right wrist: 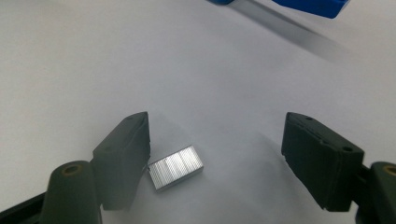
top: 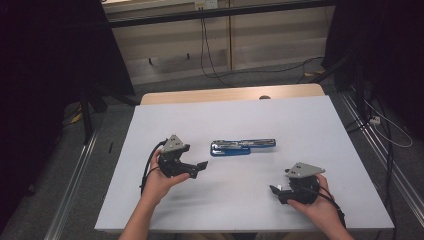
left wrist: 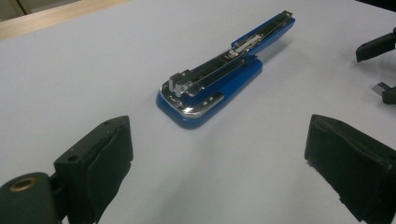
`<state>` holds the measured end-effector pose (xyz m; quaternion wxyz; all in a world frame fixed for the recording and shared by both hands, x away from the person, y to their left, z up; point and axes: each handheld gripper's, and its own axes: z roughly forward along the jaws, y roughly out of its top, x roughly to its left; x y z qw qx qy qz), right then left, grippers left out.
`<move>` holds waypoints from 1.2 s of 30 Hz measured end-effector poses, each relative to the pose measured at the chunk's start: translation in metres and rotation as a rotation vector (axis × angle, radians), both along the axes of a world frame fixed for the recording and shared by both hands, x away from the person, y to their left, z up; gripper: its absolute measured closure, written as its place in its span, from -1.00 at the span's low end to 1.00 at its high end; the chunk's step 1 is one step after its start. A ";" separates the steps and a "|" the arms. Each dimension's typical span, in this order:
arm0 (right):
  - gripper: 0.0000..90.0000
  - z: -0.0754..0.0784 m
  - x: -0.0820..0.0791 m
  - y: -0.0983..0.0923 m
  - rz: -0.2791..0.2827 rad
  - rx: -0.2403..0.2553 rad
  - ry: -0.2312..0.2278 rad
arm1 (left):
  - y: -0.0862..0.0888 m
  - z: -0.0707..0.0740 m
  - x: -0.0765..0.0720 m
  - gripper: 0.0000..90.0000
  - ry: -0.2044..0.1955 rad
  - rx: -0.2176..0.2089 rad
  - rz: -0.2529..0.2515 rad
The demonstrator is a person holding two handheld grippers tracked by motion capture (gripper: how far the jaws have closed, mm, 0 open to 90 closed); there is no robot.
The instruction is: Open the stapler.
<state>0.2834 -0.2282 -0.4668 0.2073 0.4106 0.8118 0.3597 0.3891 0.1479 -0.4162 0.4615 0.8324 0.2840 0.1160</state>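
Note:
A blue stapler (top: 242, 146) lies in the middle of the white table, hinged open with its metal magazine (left wrist: 210, 70) exposed. My left gripper (top: 198, 170) rests to the stapler's left with its jaws wide open toward it, empty (left wrist: 219, 163). My right gripper (top: 276, 194) sits near the front right, open (right wrist: 217, 158). A small silver strip of staples (right wrist: 176, 167) lies flat on the table between its jaws, touching or nearly touching the left pad (right wrist: 133, 149). In the left gripper view, the staple strip (left wrist: 380, 87) and one jaw tip of the right gripper (left wrist: 376, 46) appear at the right edge.
A white sheet (top: 300, 120) covers the table, with a wooden strip (top: 225, 94) bare along the far edge. Cables and metal rails run on the floor at both sides. A corner of the blue stapler (right wrist: 322, 7) reaches the top of the right gripper view.

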 end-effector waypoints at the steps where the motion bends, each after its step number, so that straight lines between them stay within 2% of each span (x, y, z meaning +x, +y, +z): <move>1: -0.45 0.000 -0.001 -0.001 -0.004 0.003 0.004 | 0.000 0.000 0.000 -0.82 -0.002 0.003 -0.004; 5: -0.42 0.001 -0.002 -0.004 -0.011 -0.002 0.010 | -0.002 -0.001 0.000 -0.82 -0.005 0.013 -0.015; 15: -0.28 0.002 -0.009 -0.013 -0.019 0.004 0.019 | -0.001 0.000 -0.001 -0.82 -0.001 0.003 -0.011; 17: -0.17 0.003 -0.010 -0.015 -0.020 -0.004 0.018 | -0.001 0.000 -0.001 -0.82 0.000 0.006 -0.012; 22: 0.09 0.002 -0.013 -0.020 0.004 0.024 0.035 | -0.003 -0.001 -0.001 -0.82 -0.008 0.013 -0.022; 29: 0.50 0.004 -0.015 -0.015 0.049 0.025 0.047 | -0.003 -0.001 -0.001 -0.81 -0.004 0.011 -0.024; 36: 0.58 0.004 -0.014 -0.014 0.063 0.037 0.063 | -0.002 -0.001 -0.001 -0.81 -0.005 0.005 -0.027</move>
